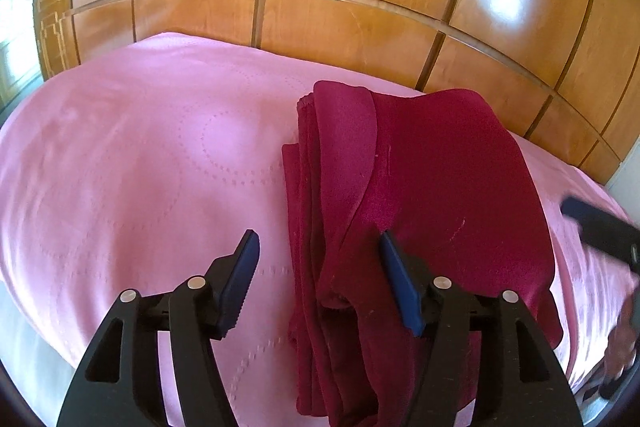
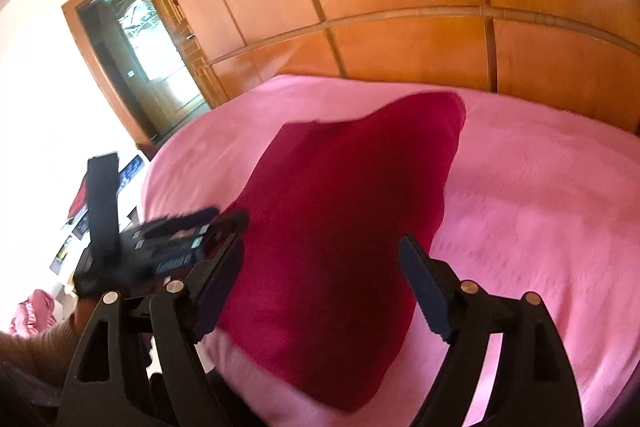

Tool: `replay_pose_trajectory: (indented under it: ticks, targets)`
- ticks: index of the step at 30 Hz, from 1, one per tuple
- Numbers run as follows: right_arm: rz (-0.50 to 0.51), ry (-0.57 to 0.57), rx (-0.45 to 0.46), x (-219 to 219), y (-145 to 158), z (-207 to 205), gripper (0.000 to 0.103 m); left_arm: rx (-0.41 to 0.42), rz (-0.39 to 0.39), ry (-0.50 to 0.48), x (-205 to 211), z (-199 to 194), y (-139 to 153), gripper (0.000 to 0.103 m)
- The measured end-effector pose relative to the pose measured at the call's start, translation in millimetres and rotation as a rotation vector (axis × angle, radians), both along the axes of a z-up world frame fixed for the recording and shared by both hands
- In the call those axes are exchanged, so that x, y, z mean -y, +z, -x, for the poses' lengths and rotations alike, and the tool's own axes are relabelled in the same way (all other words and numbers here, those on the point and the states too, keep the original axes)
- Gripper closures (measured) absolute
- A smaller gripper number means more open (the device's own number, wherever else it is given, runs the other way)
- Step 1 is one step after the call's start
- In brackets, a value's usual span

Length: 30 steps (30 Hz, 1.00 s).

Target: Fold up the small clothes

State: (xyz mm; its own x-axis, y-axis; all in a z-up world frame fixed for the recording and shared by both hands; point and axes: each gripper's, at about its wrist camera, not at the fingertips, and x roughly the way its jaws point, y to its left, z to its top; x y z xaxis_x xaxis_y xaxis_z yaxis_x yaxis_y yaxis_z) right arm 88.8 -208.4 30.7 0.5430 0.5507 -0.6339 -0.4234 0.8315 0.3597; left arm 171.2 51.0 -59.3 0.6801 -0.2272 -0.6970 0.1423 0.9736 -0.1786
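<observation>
Left tongs (image 1: pixel 318 241) stand open and empty above the near left edge of the folded dark-red fabric garment (image 1: pixel 420 187), which lies flat on the pink quilted bedspread (image 1: pixel 140 155), while the right tongs (image 2: pixel 322 247) gape wide, empty, over the garment's near end.

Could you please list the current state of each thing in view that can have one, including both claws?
Dark red garment: folded into layers, lying on the bedspread, held by neither claw.
Pink bedspread: spread over the bed, under the garment.
Left claw: open, nothing gripped, over the garment's near edge.
Right claw: open, nothing gripped, above the garment.
Wooden wardrobe doors: shut.
</observation>
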Motion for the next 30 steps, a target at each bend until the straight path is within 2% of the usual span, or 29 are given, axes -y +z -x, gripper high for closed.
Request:
replay_pose_trajectory:
  ticks: [6, 15, 20, 21, 24, 27, 30]
  targets:
    - [0.039, 0.031, -0.011, -20, 3, -36, 0.024, -0.002, 0.004, -0.006, -2, 2, -3, 0.039]
    - [0.102, 0.039, -0.093, -33, -23, -87, 0.025, -0.010, 0.028, -0.018, -5, 1, -11, 0.039]
    - [0.129, 0.028, -0.134, -34, -45, -104, 0.025, -0.036, 0.103, -0.043, -11, -3, -23, 0.039]
    - [0.121, 0.026, -0.138, -33, -45, -106, 0.025, -0.051, 0.145, -0.046, -15, -5, -27, 0.039]
    - [0.015, 0.026, -0.139, -20, -37, -106, 0.024, -0.088, 0.244, -0.057, -26, -9, -36, 0.037]
    - [-0.112, -0.038, -0.128, 11, -26, -98, 0.016, -0.114, 0.320, -0.078, -34, -11, -41, 0.037]
    - [-0.193, -0.087, -0.158, 44, -32, -81, 0.016, -0.134, 0.400, -0.101, -39, -13, -47, 0.039]
